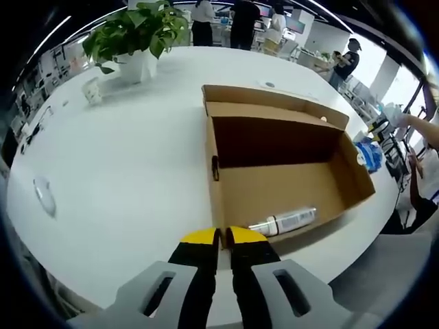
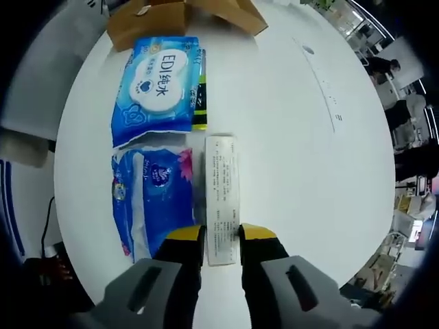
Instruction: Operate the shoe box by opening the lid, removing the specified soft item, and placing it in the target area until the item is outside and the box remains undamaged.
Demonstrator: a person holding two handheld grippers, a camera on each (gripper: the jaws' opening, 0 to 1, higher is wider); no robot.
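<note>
- Left gripper view: high over the counter (image 1: 116, 171), looking forward and down across it. Open box (image 1: 281, 164) sits mid-frame, near, seen into from above. Plant (image 1: 134, 34) and people at the far edge.
- Own left tool (image 1: 222, 236) rises from bottom centre.
- Right gripper view: looks almost straight down, close to the counter (image 2: 295, 137). Own right tool (image 2: 221, 233) at bottom, white carton (image 2: 221, 199) running up from between its jaws, blue packs (image 2: 156, 82) just left of it.
- Overlap: same white counter; box corner (image 2: 178, 17) at the top edge of the right gripper view.
</note>
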